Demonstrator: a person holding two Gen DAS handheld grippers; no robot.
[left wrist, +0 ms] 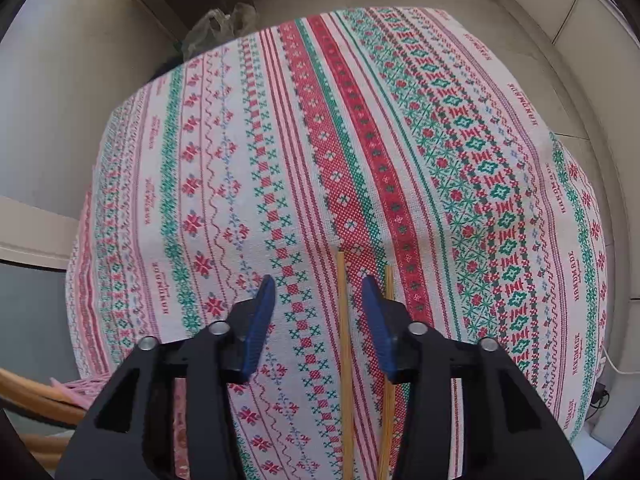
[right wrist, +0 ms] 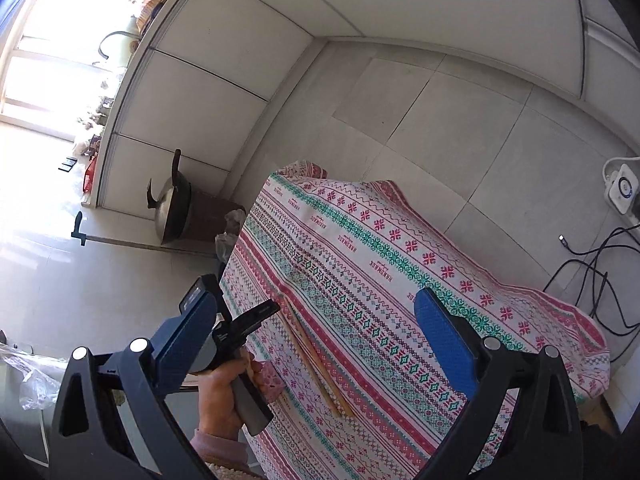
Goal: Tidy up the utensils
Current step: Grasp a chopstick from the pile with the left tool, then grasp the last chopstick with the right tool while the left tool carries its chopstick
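Two pale wooden chopsticks (left wrist: 343, 340) lie side by side on the red, green and white patterned tablecloth (left wrist: 360, 140). My left gripper (left wrist: 318, 284) points down over them with its blue pads partly apart. One chopstick runs between the pads without touching either, and the other passes under the right finger (left wrist: 378, 320). In the right wrist view the chopsticks (right wrist: 320, 364) lie near the cloth's left edge, with the left gripper (right wrist: 274, 307) held over them by a hand (right wrist: 222, 396). My right gripper (right wrist: 314, 296) hangs wide open above the cloth, with nothing between its pads.
The table's left edge (right wrist: 236, 280) drops to a pale floor. A wok (right wrist: 170, 208) leans on a brown box beside a crumpled plastic bag (right wrist: 230, 224). Black cables (right wrist: 592, 280) and a white power strip (right wrist: 622, 192) lie on the tiles at right. A wooden chair part (left wrist: 36, 396) shows at lower left.
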